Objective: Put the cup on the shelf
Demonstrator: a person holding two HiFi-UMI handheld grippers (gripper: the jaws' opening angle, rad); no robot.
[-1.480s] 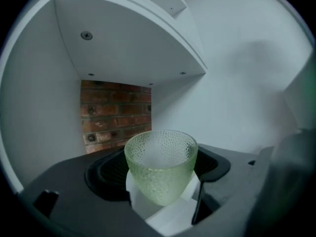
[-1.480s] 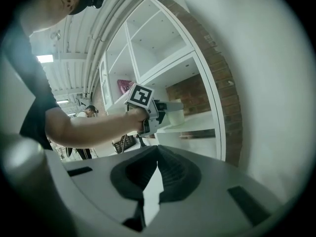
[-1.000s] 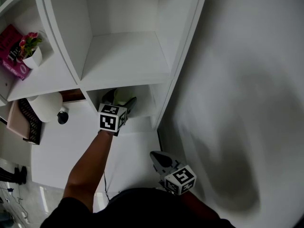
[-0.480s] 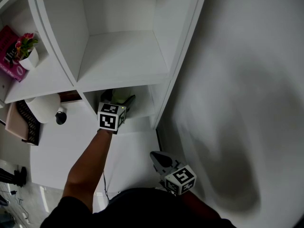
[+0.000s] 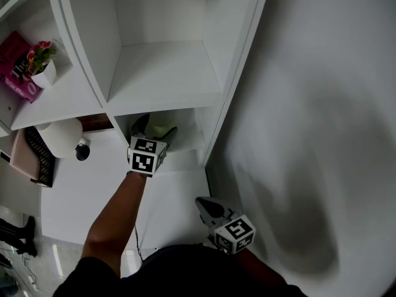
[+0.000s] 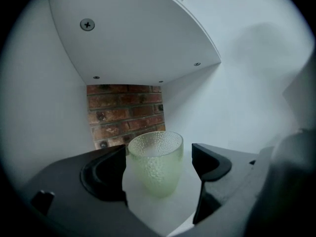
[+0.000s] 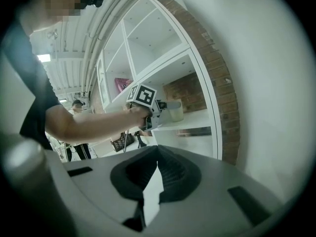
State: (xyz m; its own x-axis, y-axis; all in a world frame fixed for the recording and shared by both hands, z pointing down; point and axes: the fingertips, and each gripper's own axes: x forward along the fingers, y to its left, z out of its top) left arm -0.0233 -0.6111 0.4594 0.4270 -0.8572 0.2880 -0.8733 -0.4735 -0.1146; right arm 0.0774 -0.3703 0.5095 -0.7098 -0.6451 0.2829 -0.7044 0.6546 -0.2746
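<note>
A pale green, dimpled glass cup [image 6: 155, 169] stands upright on the white floor of the lowest shelf compartment [image 6: 170, 211]. My left gripper [image 6: 158, 154] is open, with a black jaw on each side of the cup and a small gap showing at the right jaw. From the head view, the cup [image 5: 161, 126] sits just inside the compartment, ahead of the left gripper [image 5: 156, 130]. My right gripper [image 5: 207, 206] hangs low near my body, shut and holding nothing. In the right gripper view its jaws [image 7: 158, 149] meet, and the cup [image 7: 176, 111] shows far off.
The white shelf unit [image 5: 164, 73] has a bare compartment above the cup. A potted pink flower [image 5: 42, 67] and a pink book [image 5: 15, 64] stand at the upper left. A white round object [image 5: 60, 138] and a basket [image 5: 34, 159] lie on the left. A brick wall [image 6: 126, 112] backs the compartment.
The left gripper has stayed at the lowest compartment around the cup, shifting only slightly. The right gripper has not moved.
</note>
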